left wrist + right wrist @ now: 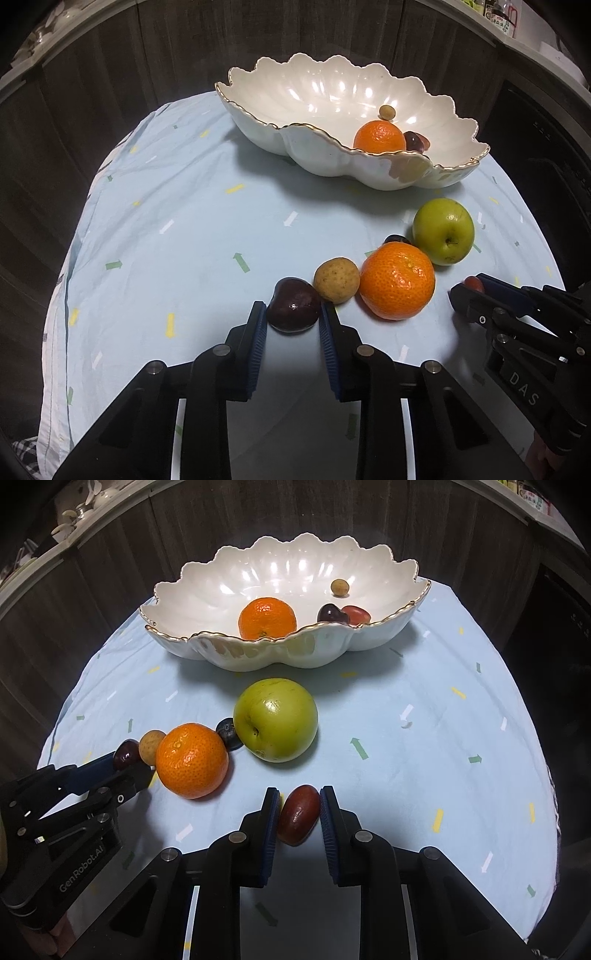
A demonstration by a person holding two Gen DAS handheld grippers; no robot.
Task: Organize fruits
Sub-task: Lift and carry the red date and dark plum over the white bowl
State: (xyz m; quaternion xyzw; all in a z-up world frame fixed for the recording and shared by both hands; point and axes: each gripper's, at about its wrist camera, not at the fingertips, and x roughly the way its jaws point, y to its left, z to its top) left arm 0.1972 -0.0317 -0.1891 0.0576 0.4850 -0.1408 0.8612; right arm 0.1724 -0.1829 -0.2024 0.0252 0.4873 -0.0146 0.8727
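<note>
Fruit sits in both pairs of our tongs at this moment. Our left gripper (293, 314) is pinching a dark cherry (293, 305) against the pale blue cloth (192, 229), one blue pad on each side of it. From the right wrist view we see the same grip from the side, the cherry (125, 754) at the tips of the left tongs (127, 766). Our right gripper (298, 805) is pressed onto a small reddish-brown date (298, 814), which lies low on the cloth (424, 746) between the pads; in the left wrist view only a red end of it (474, 283) peeks past the tips of the right tongs (469, 291).

Just beside the cherry we find a small tan fruit (337, 280), and it touches a mandarin (397, 282). Behind the mandarin a small dark fruit (229, 733) is tucked against a green apple (443, 230). These lie in a rough line on the cloth, near both tongs.

Farther off stands a white scalloped bowl (221, 653) with a gold rim. In it we see a second mandarin (267, 618), a dark cherry-like fruit (332, 614), a red fruit (356, 614) touching that one, and a little tan fruit (340, 588) alone on the far slope. Dark wood panelling (122, 554) rises behind the table.
</note>
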